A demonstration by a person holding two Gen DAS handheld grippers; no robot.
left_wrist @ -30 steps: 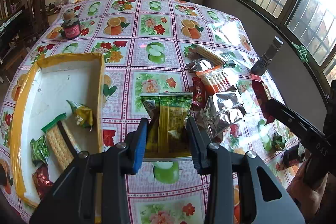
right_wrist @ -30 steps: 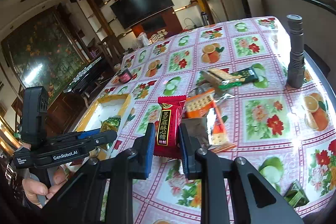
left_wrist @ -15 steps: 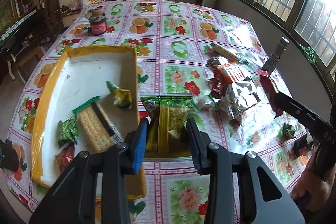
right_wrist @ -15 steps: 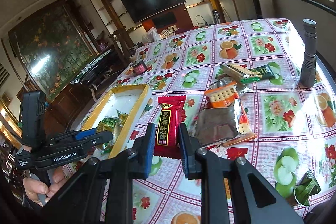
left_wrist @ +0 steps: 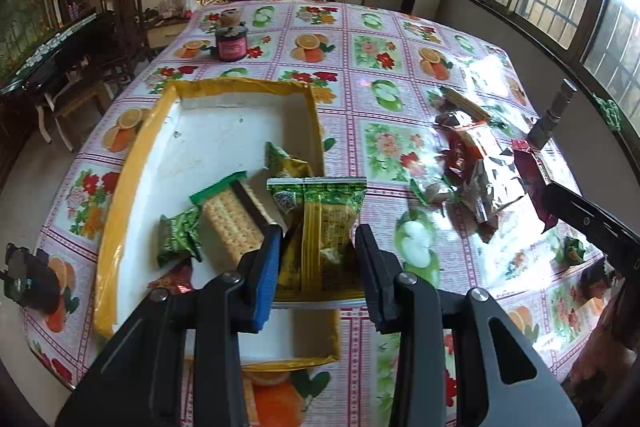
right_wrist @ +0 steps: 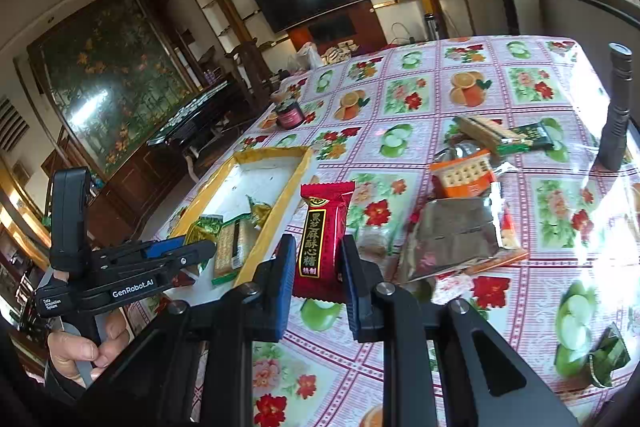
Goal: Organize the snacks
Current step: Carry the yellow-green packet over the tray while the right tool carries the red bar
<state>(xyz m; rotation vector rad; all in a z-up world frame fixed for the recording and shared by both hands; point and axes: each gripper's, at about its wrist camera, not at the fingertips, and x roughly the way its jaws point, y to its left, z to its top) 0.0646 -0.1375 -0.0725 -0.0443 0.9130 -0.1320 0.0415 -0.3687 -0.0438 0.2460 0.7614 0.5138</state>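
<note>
While carried upright, long axis vertical: green-yellow snack packet (left_wrist: 320, 227) pinched in left gripper (left_wrist: 316, 255), hanging over tray's right wall (left_wrist: 316, 131), nearer of the two. Red sesame candy packet (right_wrist: 322, 235) pinched in right gripper (right_wrist: 316, 271), tray (right_wrist: 276, 215) just left. Beyond: loose snack pile (right_wrist: 460, 227), flashlight (right_wrist: 616, 107).

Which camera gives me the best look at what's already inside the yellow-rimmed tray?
The left wrist view. It looks down into the tray, showing the cracker pack and small green packets on its white floor. The right wrist view sees the tray from a low angle, with the left gripper blocking its near end.
</note>
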